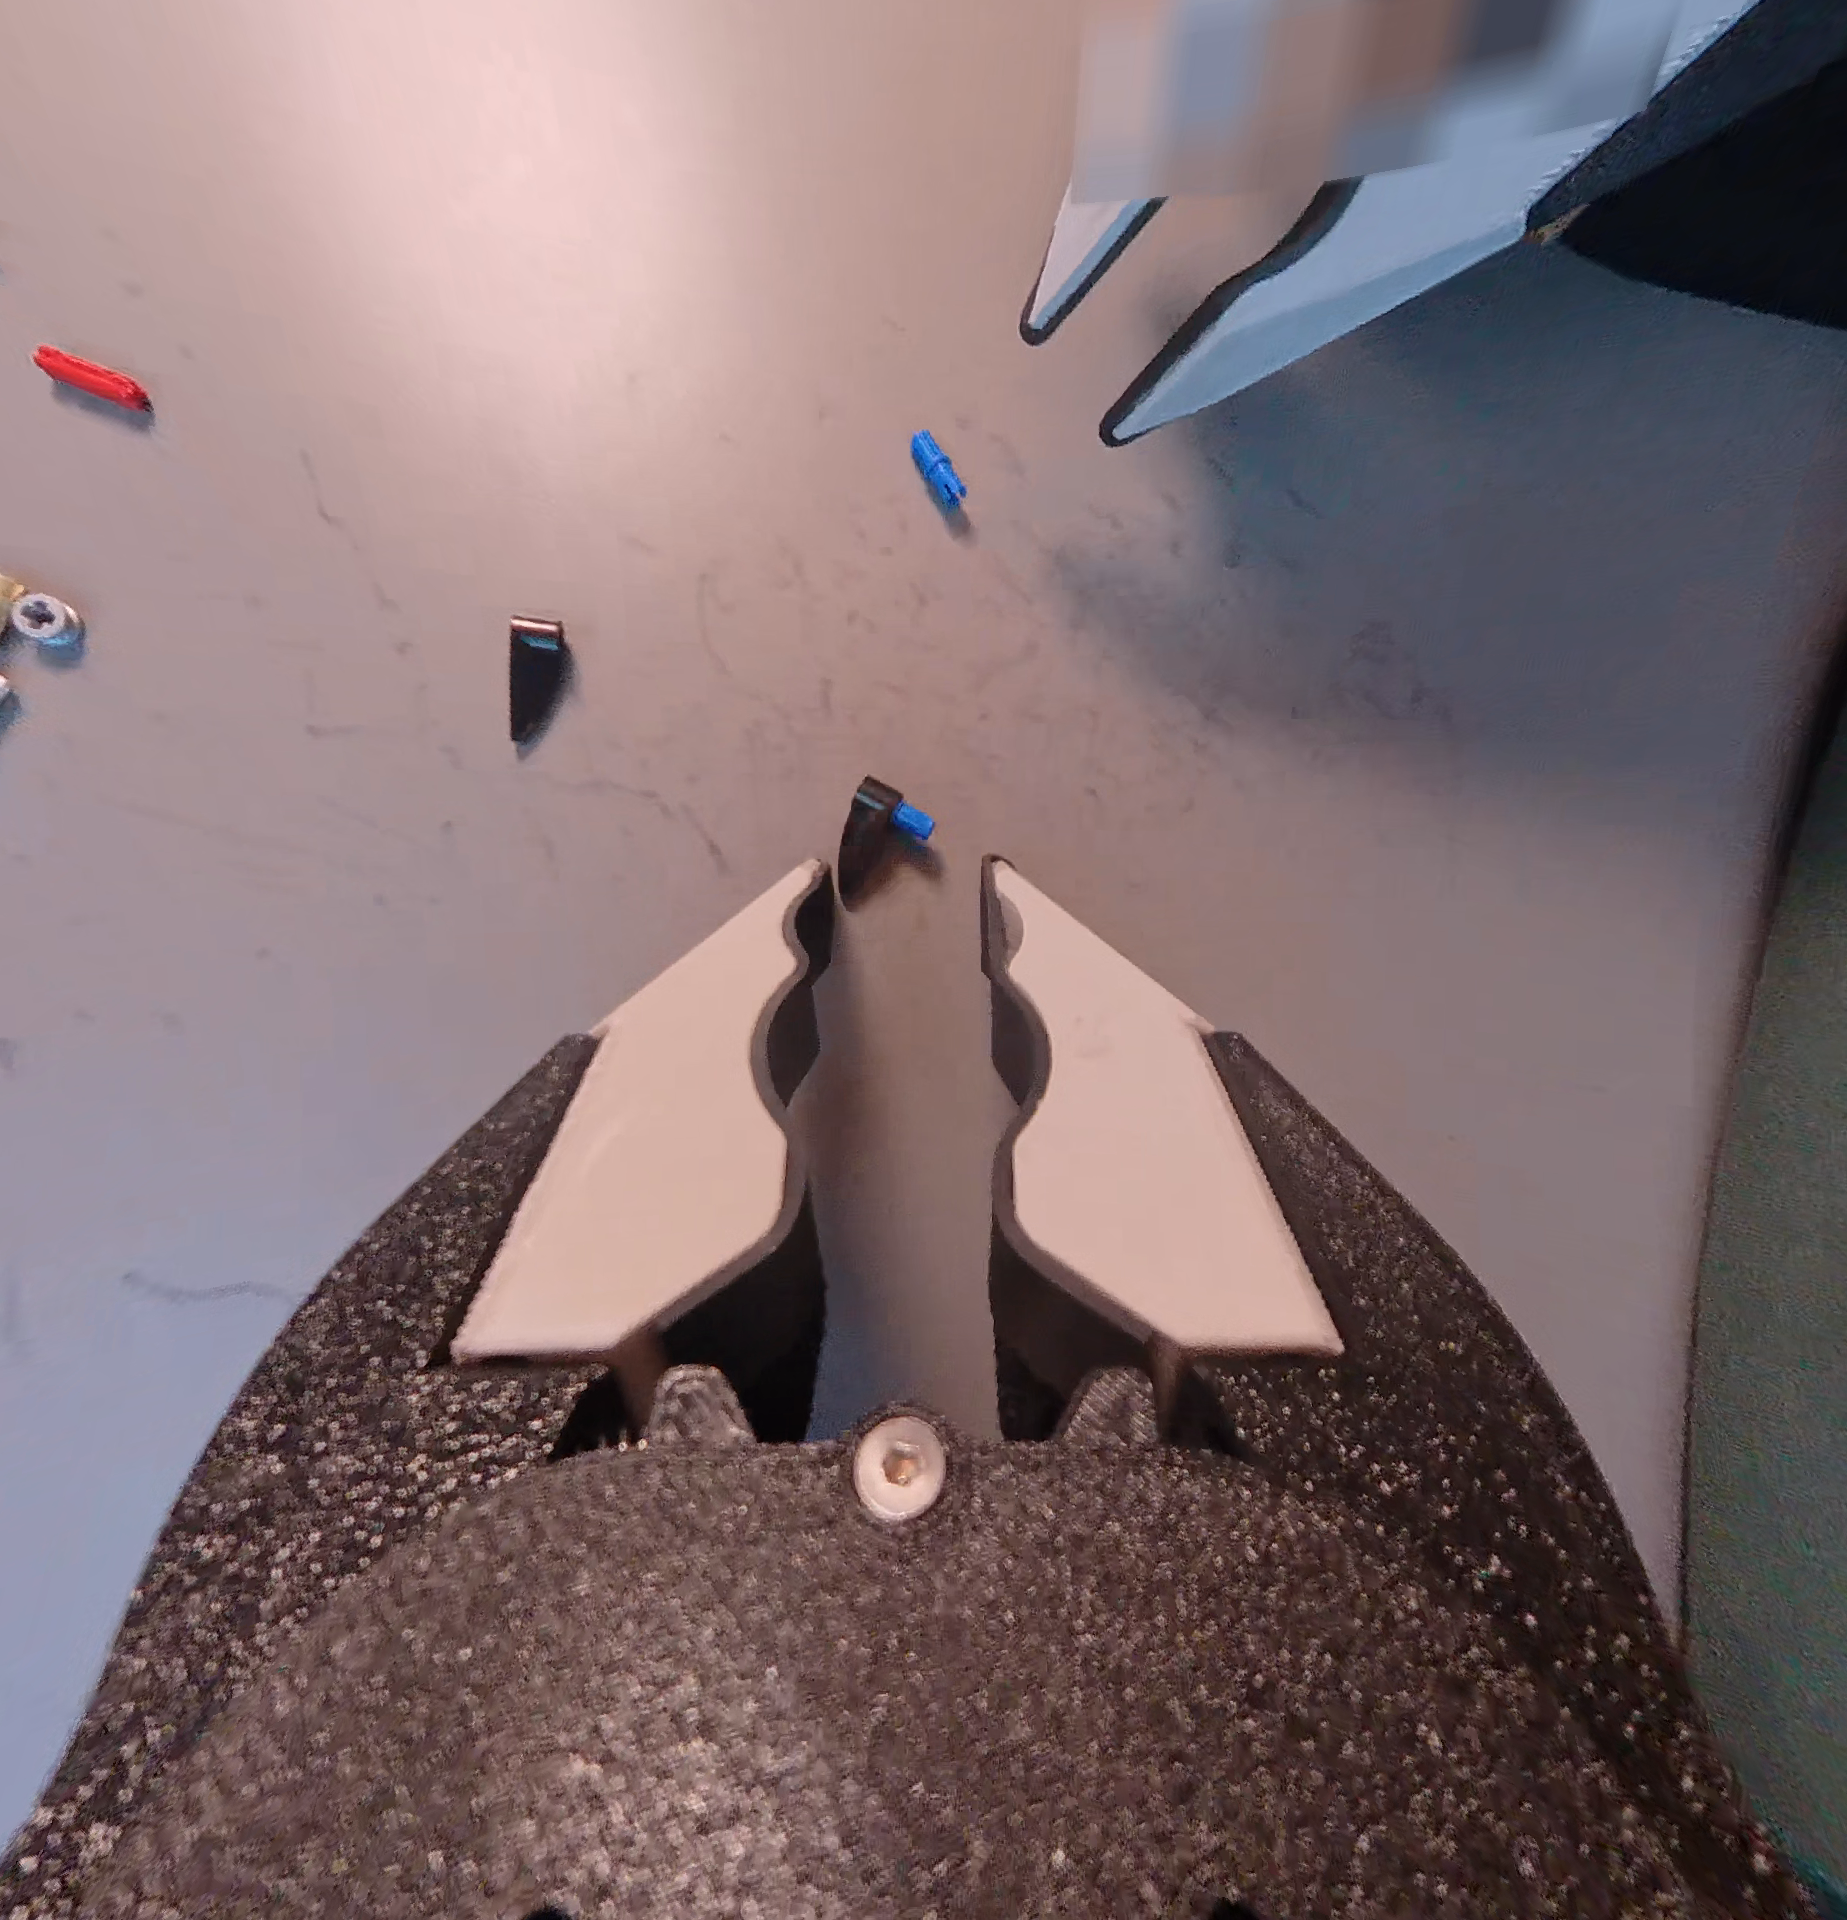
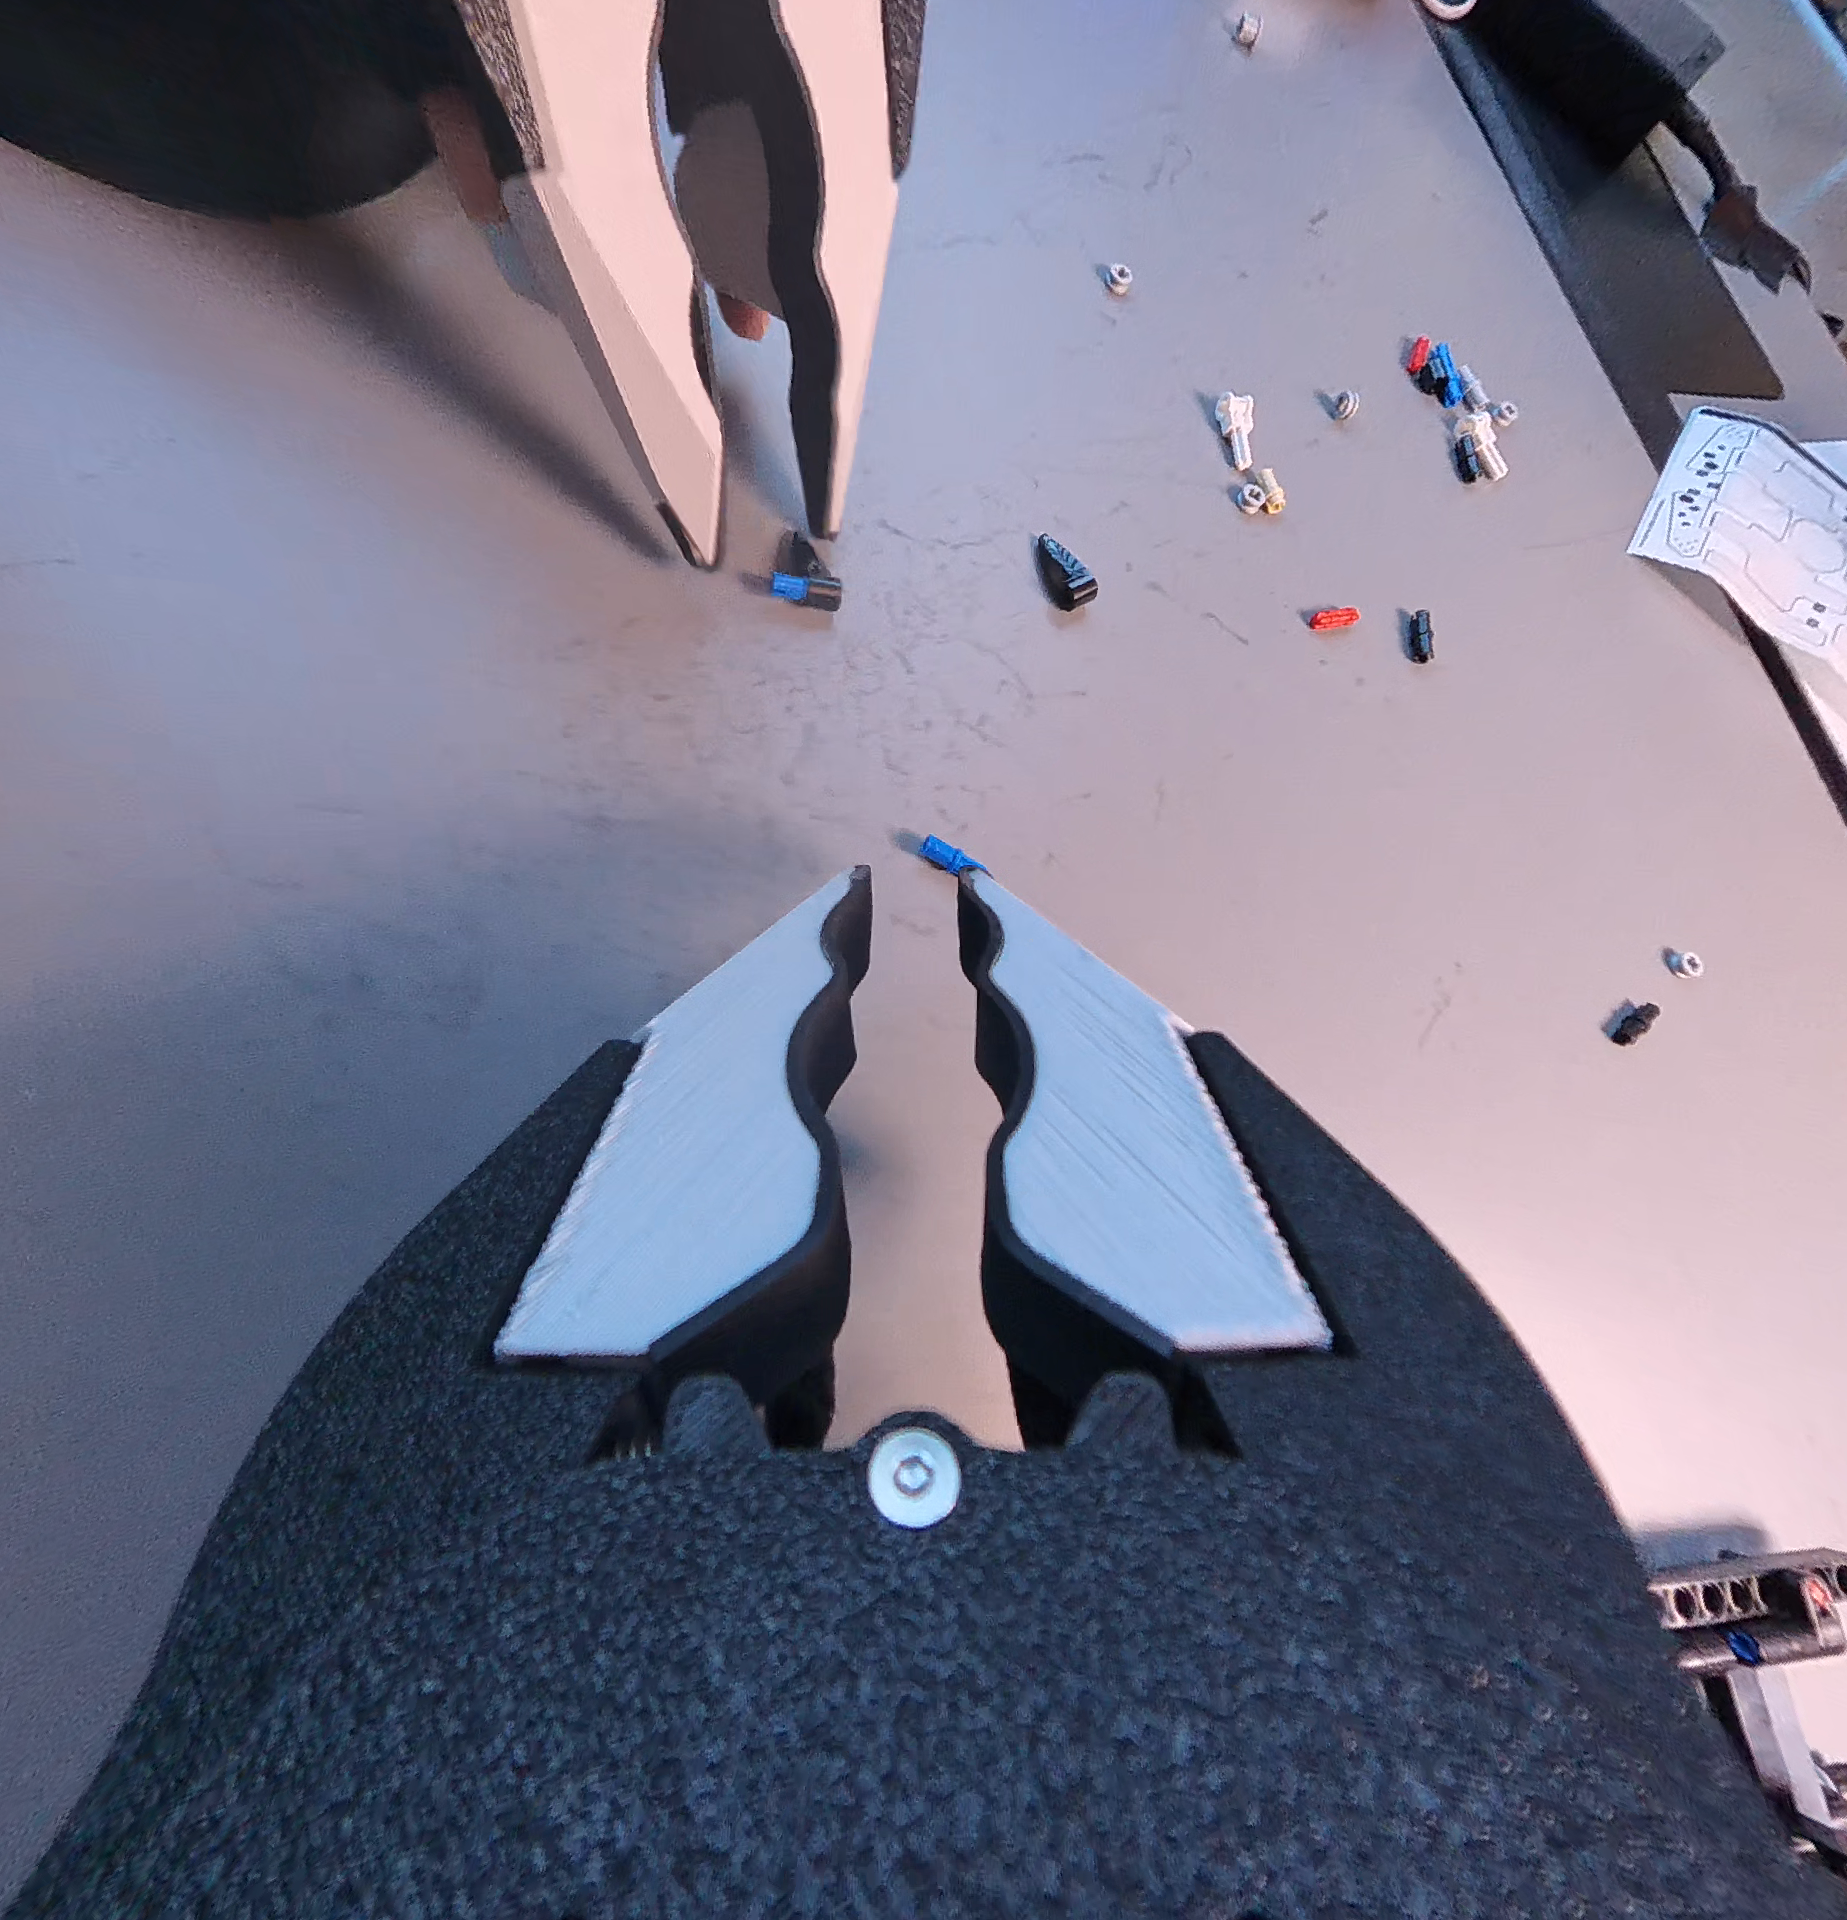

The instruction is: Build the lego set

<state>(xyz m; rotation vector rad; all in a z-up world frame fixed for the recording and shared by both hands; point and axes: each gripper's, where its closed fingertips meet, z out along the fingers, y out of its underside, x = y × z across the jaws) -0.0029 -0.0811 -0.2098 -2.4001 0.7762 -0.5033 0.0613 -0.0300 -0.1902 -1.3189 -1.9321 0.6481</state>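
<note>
My left gripper (image 1: 906, 868) is open, low over the grey table (image 1: 1314, 831). A small black piece with a blue pin in it (image 1: 875, 831) lies just ahead of its fingertips, close to the left one, not gripped. It also shows in the right wrist view (image 2: 807, 584), below the left gripper (image 2: 765, 545). My right gripper (image 2: 914, 878) is open and empty. A loose blue pin (image 2: 945, 854) lies on the table at its right fingertip. In the left wrist view the pin (image 1: 940, 468) lies just before the right gripper (image 1: 1073, 384).
A black tooth-shaped piece (image 2: 1066, 571), a red axle (image 2: 1334, 619), a black pin (image 2: 1420, 634) and several small connectors (image 2: 1459, 405) lie scattered to the right. A printed paper sheet (image 2: 1781, 540) lies at the table's right edge. A partly built black assembly (image 2: 1760, 1600) sits bottom right. The tips of one gripper are about 9 centimetres away from the tips of the other. Both grippers' tips are roughly 15 centimetres from the red axle (image 2: 1334, 619). It is also in sight in the left wrist view (image 1: 88, 382).
</note>
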